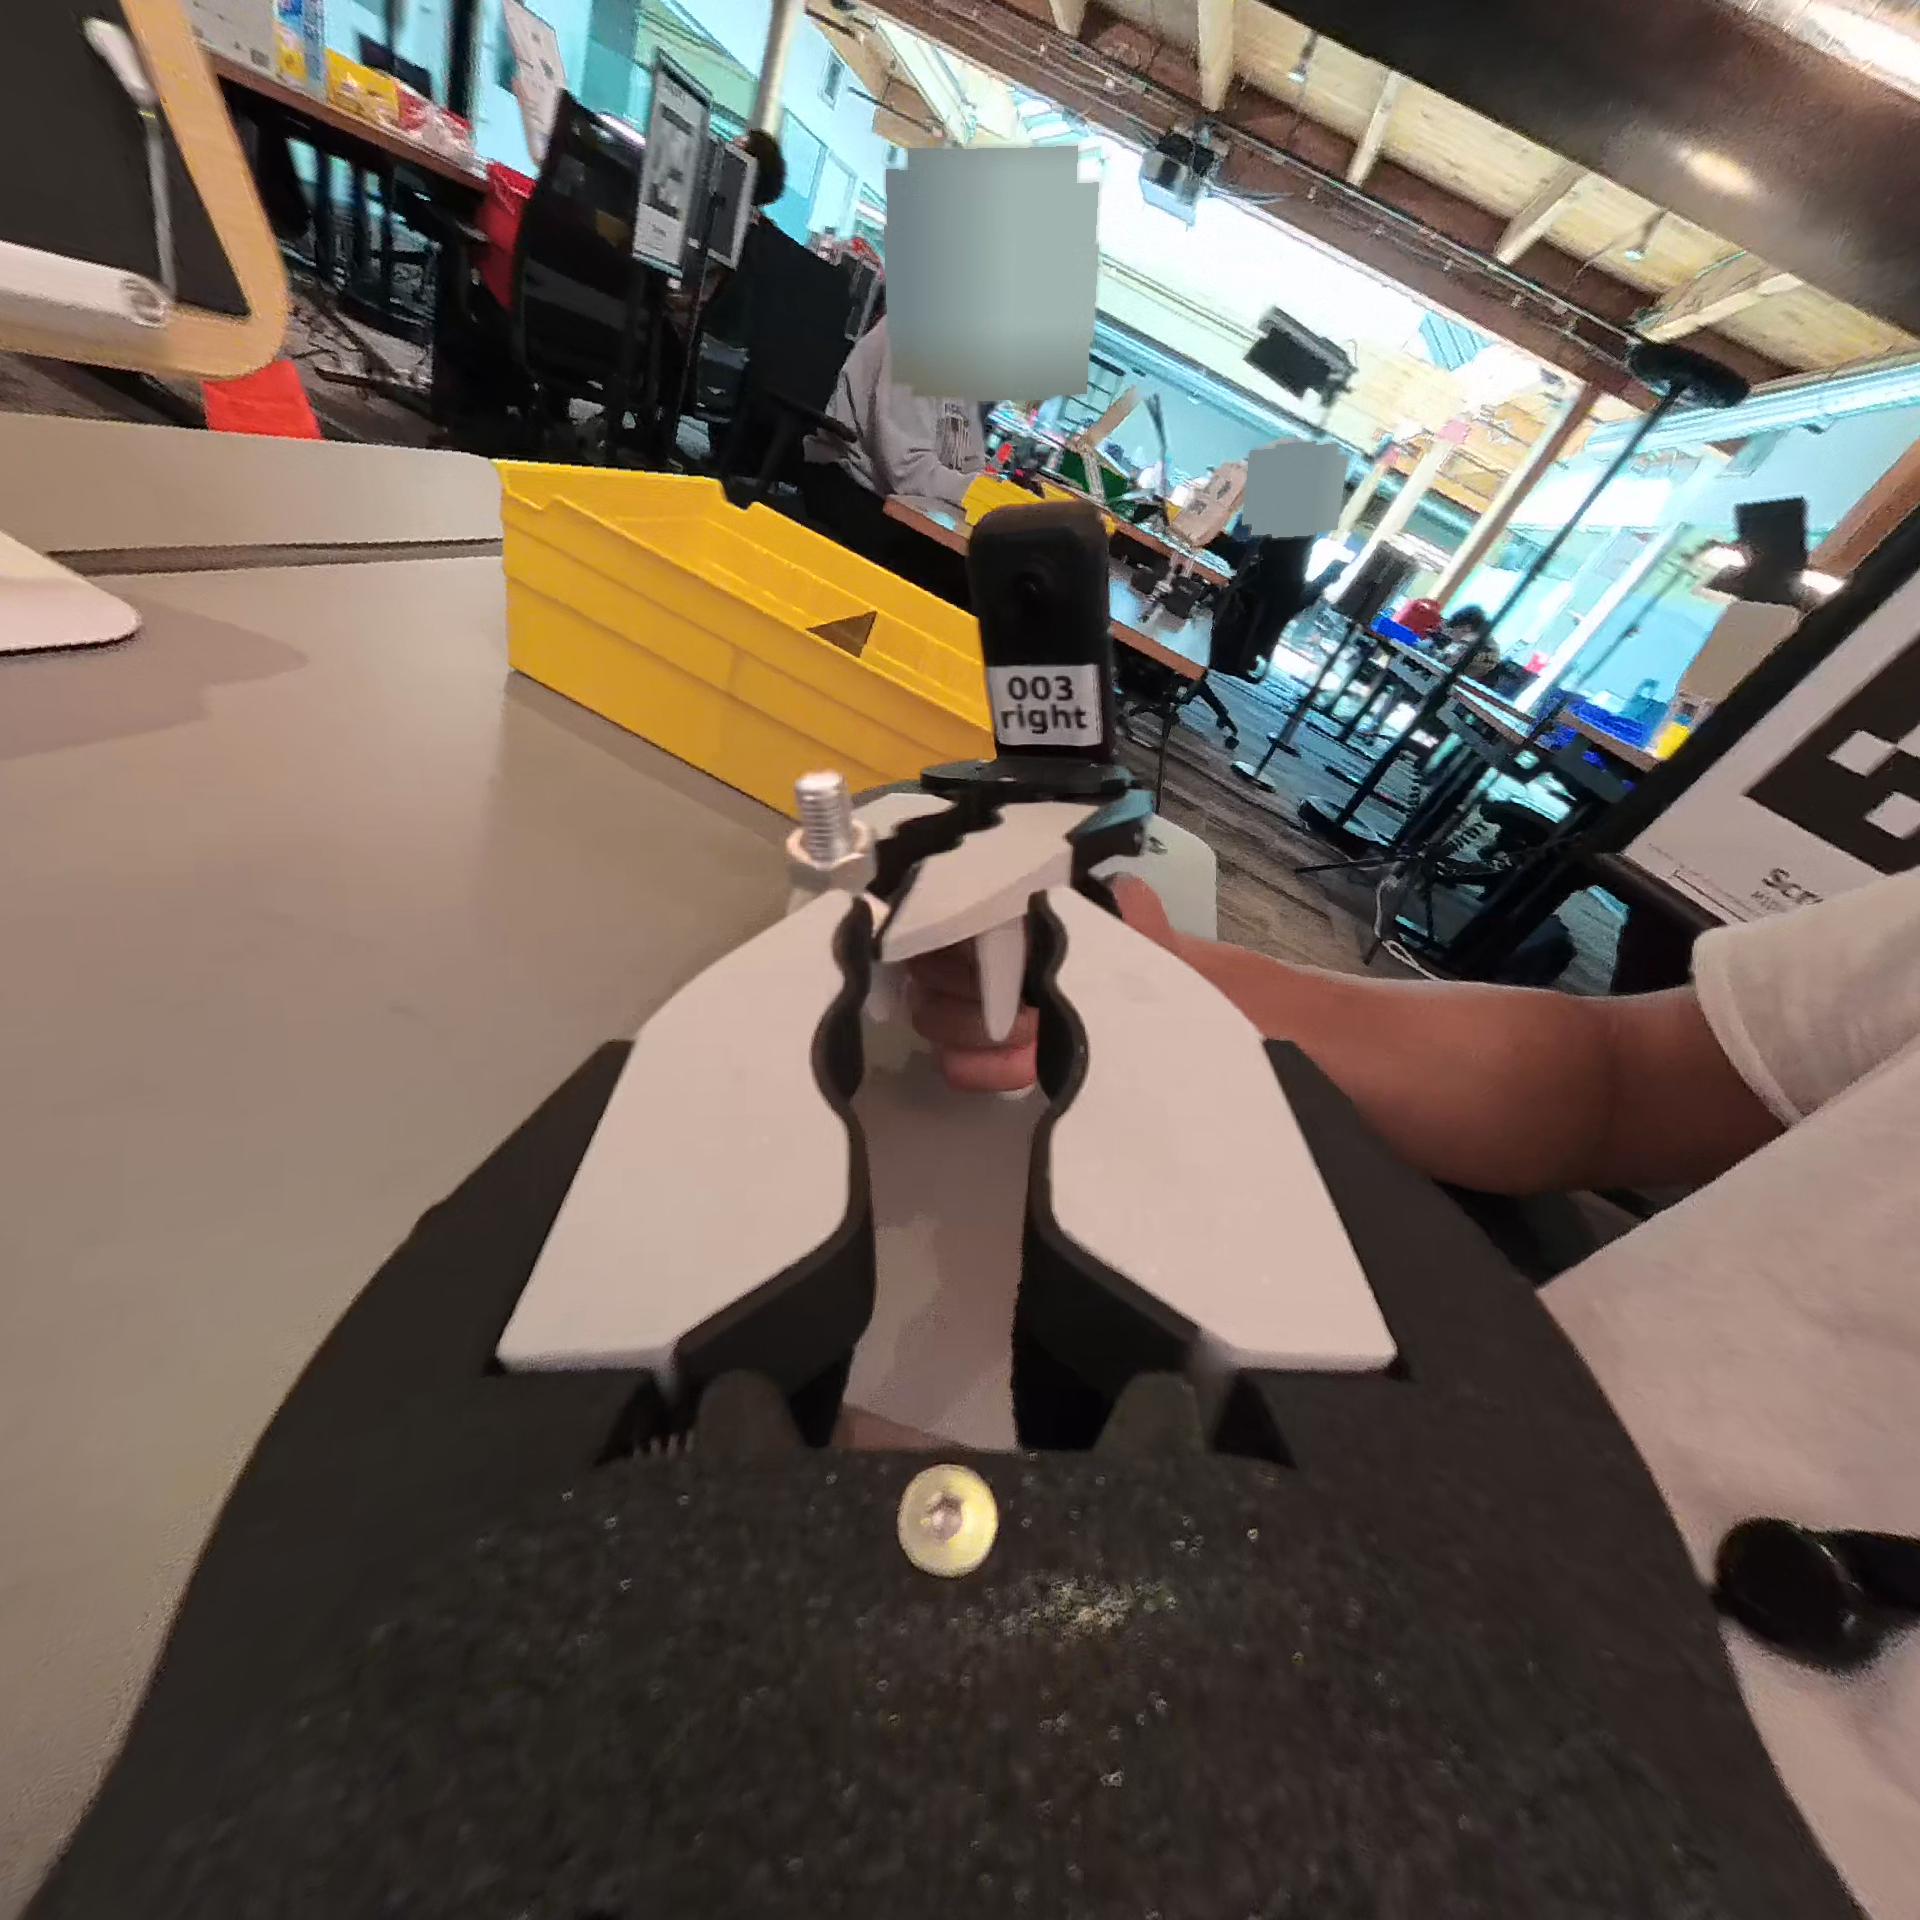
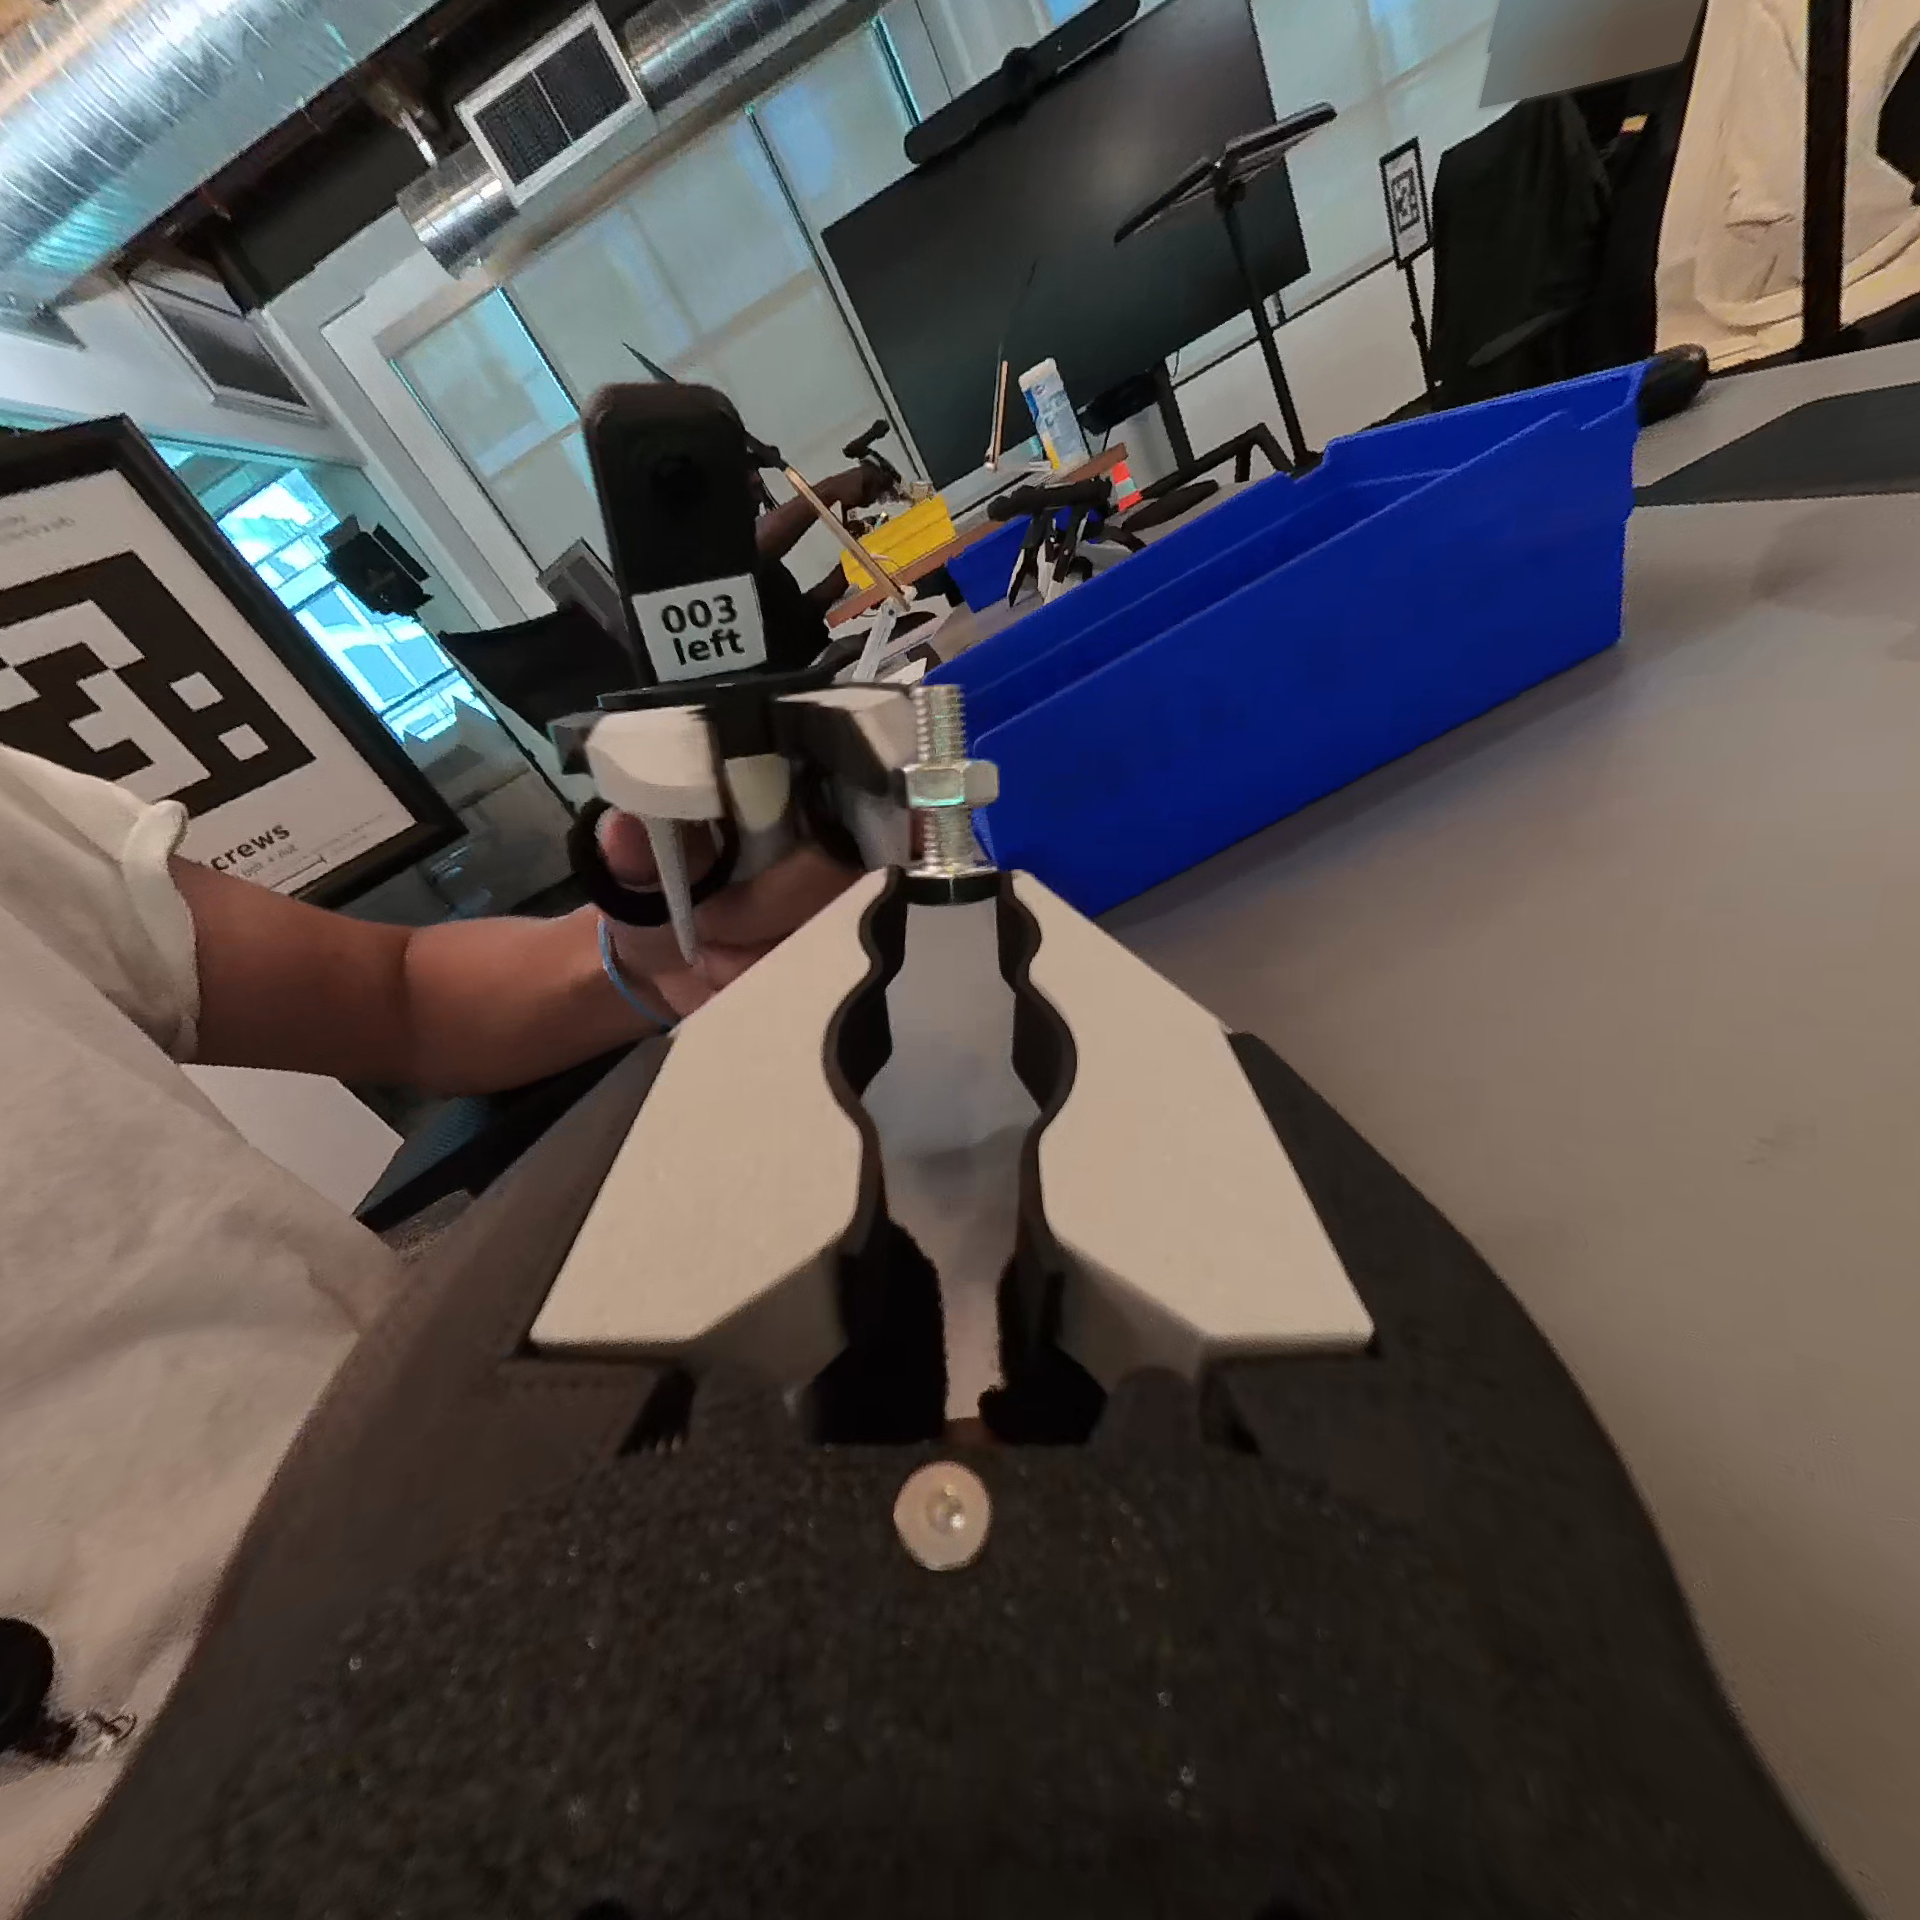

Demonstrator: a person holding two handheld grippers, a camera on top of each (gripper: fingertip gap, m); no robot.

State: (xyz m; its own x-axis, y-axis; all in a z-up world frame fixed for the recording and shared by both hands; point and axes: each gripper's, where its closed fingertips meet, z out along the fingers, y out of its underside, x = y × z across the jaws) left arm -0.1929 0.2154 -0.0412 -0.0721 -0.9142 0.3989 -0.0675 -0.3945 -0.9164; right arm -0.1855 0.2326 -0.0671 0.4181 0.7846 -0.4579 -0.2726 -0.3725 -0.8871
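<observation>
A silver bolt (image 2: 940, 727) with a hex nut (image 2: 951, 784) on its thread stands upright in the air over the grey table (image 2: 1558, 987). My right gripper (image 2: 943, 883) is shut on the bolt's lower end at its fingertips. My left gripper (image 1: 951, 904) faces it with its jaws apart and nothing between the pads. Its left fingertip (image 1: 836, 920) is right beside the bolt (image 1: 824, 805) and nut (image 1: 826, 847). The right gripper (image 1: 883, 847) shows opposite in the left wrist view. The left gripper (image 2: 748, 769) shows opposite in the right wrist view, one finger against the nut.
A yellow bin (image 1: 727, 623) stands on the table behind the bolt in the left wrist view. A blue bin (image 2: 1299, 644) stands close behind it in the right wrist view. A framed black-and-white marker sign (image 2: 156, 686) stands at the table's edge. People sit at far benches. The tips of both grippers are at nearly the same place.
</observation>
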